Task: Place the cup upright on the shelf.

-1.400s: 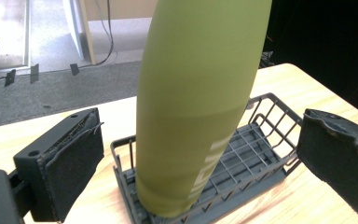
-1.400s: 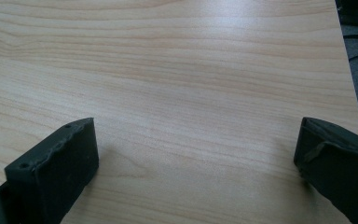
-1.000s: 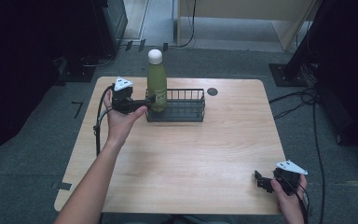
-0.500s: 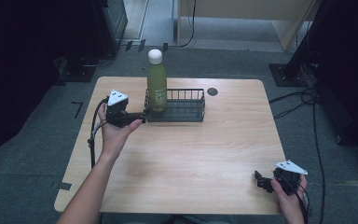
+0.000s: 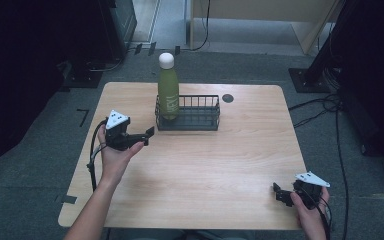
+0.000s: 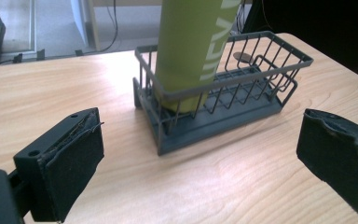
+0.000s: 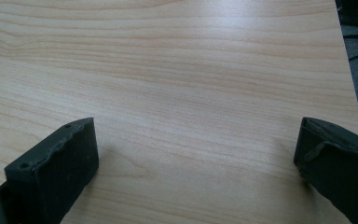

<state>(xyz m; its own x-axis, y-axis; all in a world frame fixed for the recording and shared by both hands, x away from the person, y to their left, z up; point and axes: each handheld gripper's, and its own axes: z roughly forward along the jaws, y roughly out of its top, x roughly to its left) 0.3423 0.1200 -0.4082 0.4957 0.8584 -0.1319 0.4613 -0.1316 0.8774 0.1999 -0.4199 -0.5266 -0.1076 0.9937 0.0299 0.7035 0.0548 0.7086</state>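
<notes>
Your left tongs [image 5: 149,134] hang just above the surface [image 5: 240,165] near its left edge, about midway along it, with the jaws spread wide and nothing between them. In the left gripper view the two black pads stand far apart at either side of the frame, and the gap between them looks straight at the near short end of the wire basket [image 6: 223,100]. So the thing you would go for lies ahead of these tongs and a little to their right, towards the far edge.

The green bottle [image 5: 168,90] stands upright in the left end of that basket [image 5: 187,114], its long axis vertical and its white cap [image 5: 166,60] pointing up. The basket itself runs long-side parallel to the far edge, sitting close to that edge and roughly centred between left and right. In the left gripper view the bottle [image 6: 193,46] rises well above the basket's top rail, so the body above the wire is free to take from the side. Your left hand [image 5: 115,155] is plainly the nearer one; a grasp, I judge, means moving forward and closing the jaws across the bottle's width, not along its height.

Your right tongs [image 5: 280,192] rest low by the near right corner, well apart from the basket. Their jaws are also wide apart and hold nothing; the right gripper view looks over bare wood [image 7: 177,84] between them.
</notes>
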